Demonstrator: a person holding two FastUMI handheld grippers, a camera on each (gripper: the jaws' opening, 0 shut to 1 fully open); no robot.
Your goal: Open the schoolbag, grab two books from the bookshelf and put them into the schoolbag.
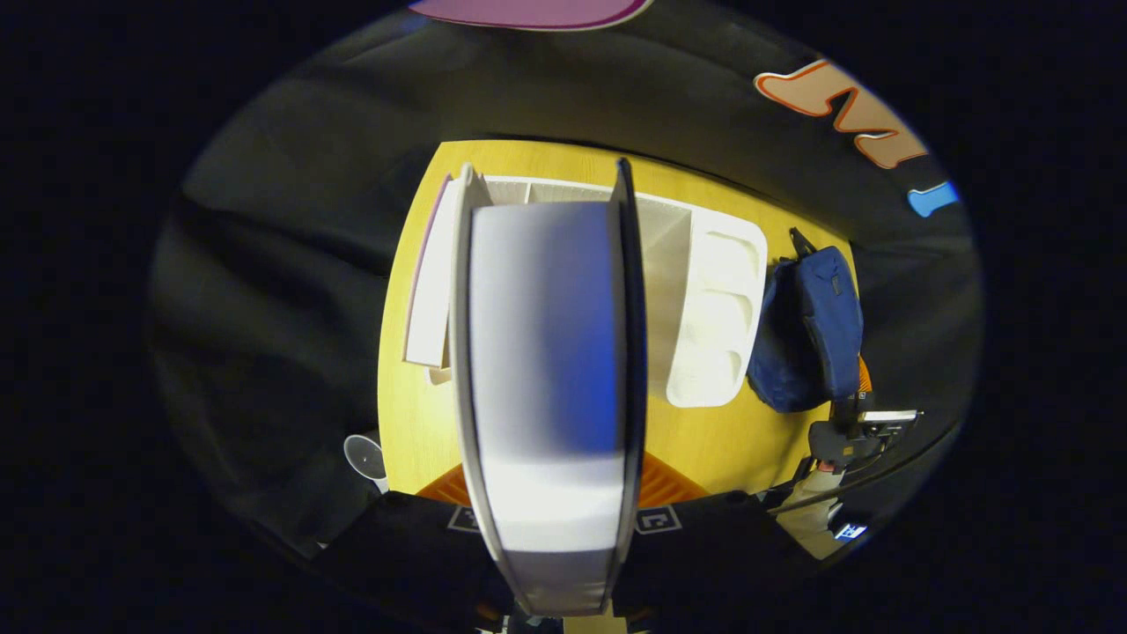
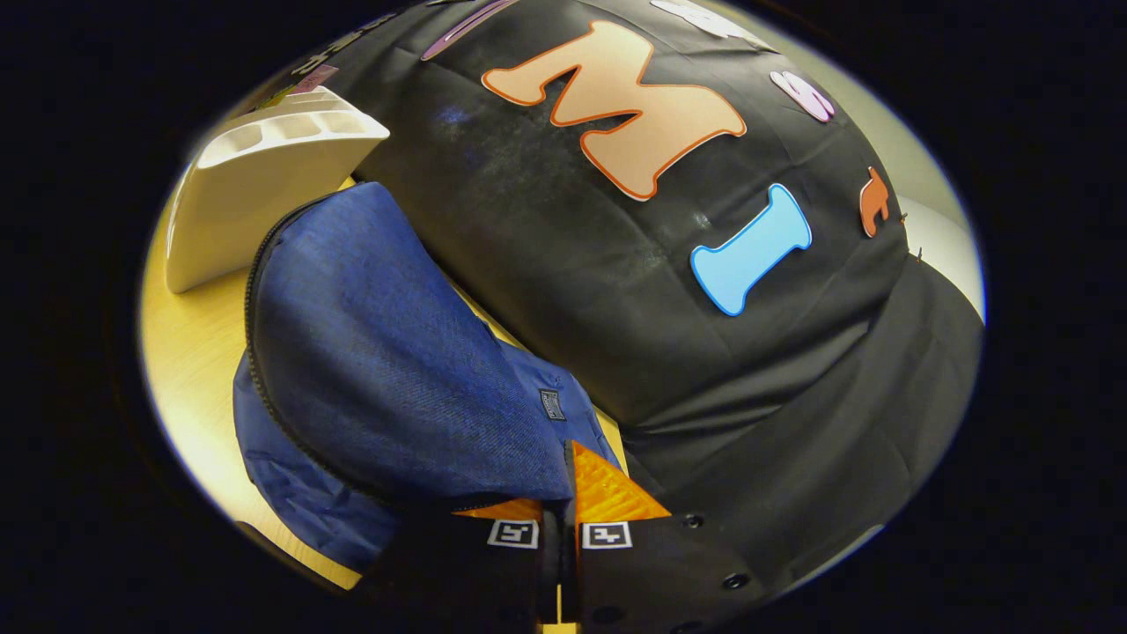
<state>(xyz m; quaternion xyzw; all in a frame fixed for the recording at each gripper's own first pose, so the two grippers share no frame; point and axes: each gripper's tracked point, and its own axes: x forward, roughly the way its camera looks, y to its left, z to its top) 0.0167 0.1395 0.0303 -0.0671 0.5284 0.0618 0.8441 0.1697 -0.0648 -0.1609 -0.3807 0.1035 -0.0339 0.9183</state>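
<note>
In the left gripper view a thick book [image 1: 546,352] stands page edge toward me, dark covers on both sides, and my left gripper [image 1: 550,519] is shut on it above the table. Behind it sits the white bookshelf [image 1: 713,308], with another book [image 1: 430,291] leaning at its left end. The blue schoolbag [image 1: 814,326] lies to the right of the shelf. In the right gripper view my right gripper [image 2: 559,506] is shut on the edge of the schoolbag's [image 2: 387,361] blue flap, with the zipper line running along the flap's left side. The bookshelf [image 2: 255,185] stands beyond the bag.
The yellow table [image 1: 704,440] carries the shelf and bag, and its top [image 2: 189,352] shows left of the bag. Black cloth wall surrounds the table on the far and right sides. The other gripper [image 1: 850,436] and a hand sit beside the bag's near end.
</note>
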